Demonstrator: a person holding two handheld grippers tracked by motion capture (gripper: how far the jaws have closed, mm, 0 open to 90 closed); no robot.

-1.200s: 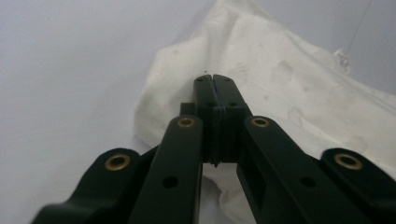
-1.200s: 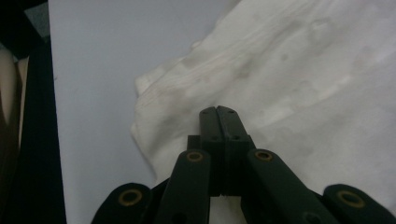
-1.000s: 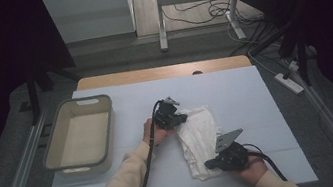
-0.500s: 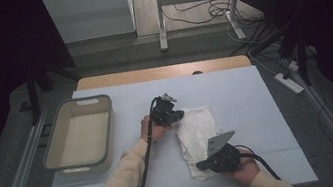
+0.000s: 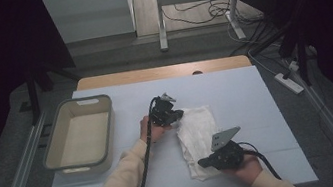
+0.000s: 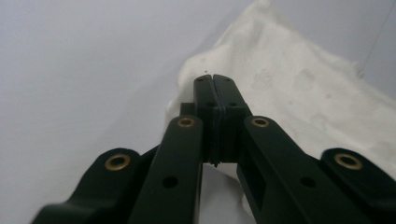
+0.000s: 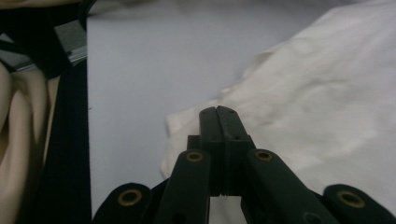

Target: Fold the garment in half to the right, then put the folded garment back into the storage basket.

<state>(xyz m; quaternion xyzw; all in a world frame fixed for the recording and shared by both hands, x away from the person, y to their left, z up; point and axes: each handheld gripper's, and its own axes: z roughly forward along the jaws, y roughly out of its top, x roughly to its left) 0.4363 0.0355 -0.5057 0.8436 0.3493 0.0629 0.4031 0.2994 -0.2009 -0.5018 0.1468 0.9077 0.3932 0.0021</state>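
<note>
Two claws, both closed tight: left claw (image 5: 176,115) pinching white cloth (image 5: 199,134) at far-left corner, right claw (image 5: 204,162) pinching its near edge on worktop (image 5: 246,96).

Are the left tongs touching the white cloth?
Touching. In the left gripper view the shut left tongs lie on the white cloth at its corner, with cloth showing under them.

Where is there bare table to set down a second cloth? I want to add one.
The far strip of the table beyond the cloth is bare, and so is the right side, between cloth and table edge. The middle is crowded: both hand-held grippers sit at the cloth. The bin takes the left end.
</note>
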